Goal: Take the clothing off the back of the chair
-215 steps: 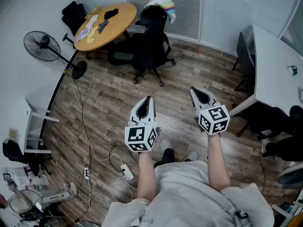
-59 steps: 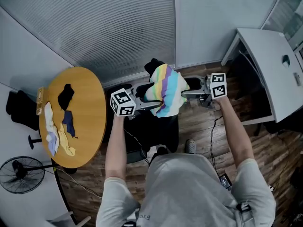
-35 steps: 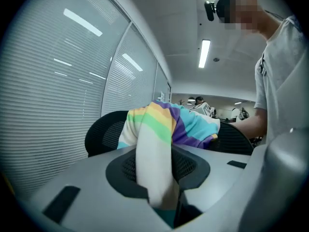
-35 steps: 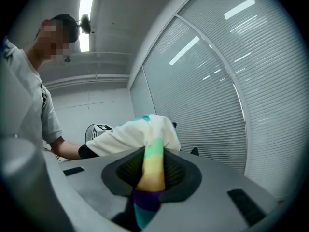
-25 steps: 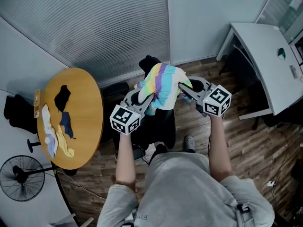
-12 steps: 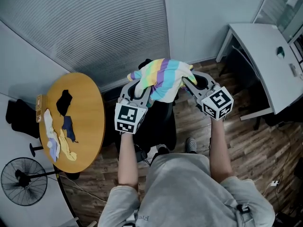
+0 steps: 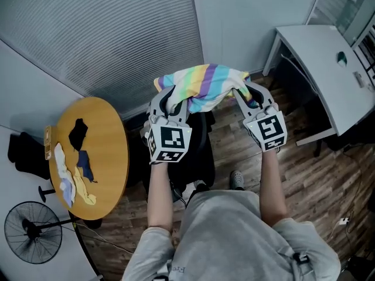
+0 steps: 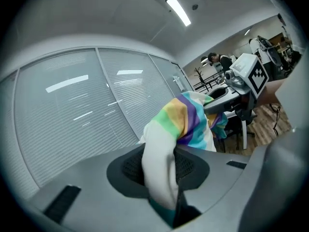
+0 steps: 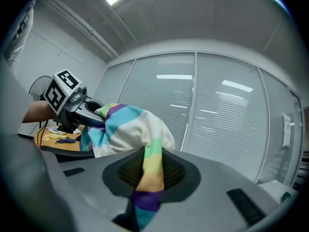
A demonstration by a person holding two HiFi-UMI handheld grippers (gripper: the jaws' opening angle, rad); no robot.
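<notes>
A rainbow-striped garment (image 7: pixel 202 86) hangs stretched between my two grippers, lifted clear above the black office chair (image 7: pixel 196 151). My left gripper (image 7: pixel 171 101) is shut on its left edge; in the left gripper view the white and striped cloth (image 8: pixel 169 144) runs down into the jaws. My right gripper (image 7: pixel 241 92) is shut on the right edge, and in the right gripper view a striped fold (image 9: pixel 149 178) is pinched between the jaws. The chair's back is mostly hidden under the cloth and my arms.
A round wooden table (image 7: pixel 88 157) with small clothes lies at the left, a standing fan (image 7: pixel 32 233) below it. A white desk (image 7: pixel 319 69) stands at the right. Slatted blinds (image 7: pixel 105 34) cover the wall ahead.
Both grippers have risen and rolled, carrying the striped garment up off the chair back and spreading it between them.
</notes>
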